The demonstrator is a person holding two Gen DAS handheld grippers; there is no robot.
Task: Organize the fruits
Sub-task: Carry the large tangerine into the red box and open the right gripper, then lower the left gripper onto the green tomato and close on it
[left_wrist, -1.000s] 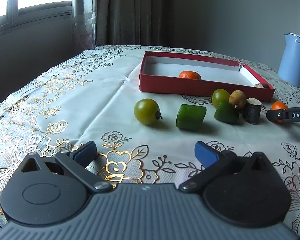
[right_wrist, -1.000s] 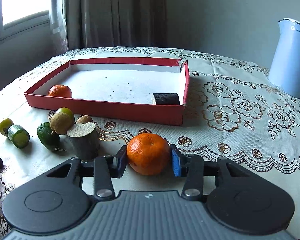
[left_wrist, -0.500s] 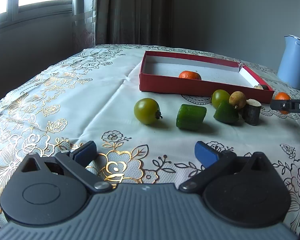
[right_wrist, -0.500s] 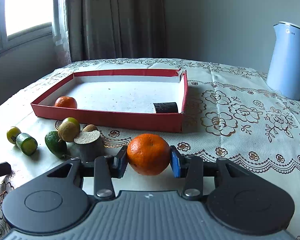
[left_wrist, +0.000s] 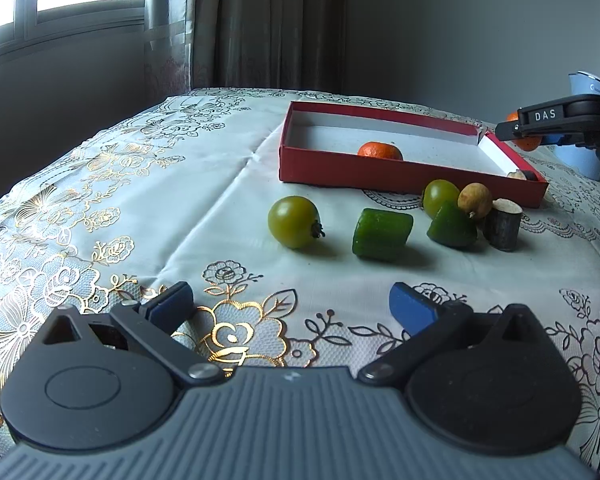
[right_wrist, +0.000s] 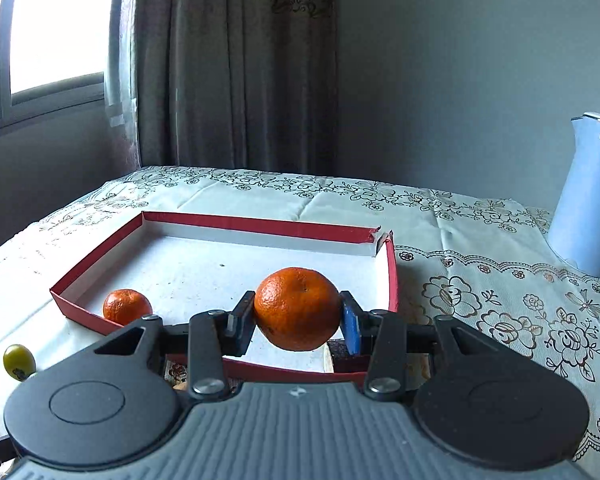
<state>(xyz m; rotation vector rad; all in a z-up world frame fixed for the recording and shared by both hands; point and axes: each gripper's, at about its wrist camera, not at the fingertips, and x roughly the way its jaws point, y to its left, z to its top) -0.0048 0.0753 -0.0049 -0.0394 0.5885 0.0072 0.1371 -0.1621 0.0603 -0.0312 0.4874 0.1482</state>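
Note:
My right gripper (right_wrist: 298, 326) is shut on an orange tangerine (right_wrist: 297, 308) and holds it in the air above the near edge of the red box (right_wrist: 228, 226). It shows at the right of the left wrist view (left_wrist: 540, 130). A second tangerine (right_wrist: 127, 306) lies in the box's near left corner. A dark cut piece (left_wrist: 522, 175) lies in the box's right corner. My left gripper (left_wrist: 292, 308) is open and empty, low over the tablecloth. In front of it lie a green tomato (left_wrist: 293, 221), a green cylinder piece (left_wrist: 381, 234), a green wedge (left_wrist: 451, 226), another green tomato (left_wrist: 440, 197), a tan round fruit (left_wrist: 475, 201) and a dark stub (left_wrist: 505, 229).
A light blue kettle (right_wrist: 588, 200) stands on the table at the far right. A floral tablecloth (left_wrist: 120, 200) covers the table. A curtain and window are behind, at the left. The table's far and left edges drop off.
My right gripper has lifted the tangerine off the tablecloth and carried it up over the box's near edge. My left gripper has stayed still and open.

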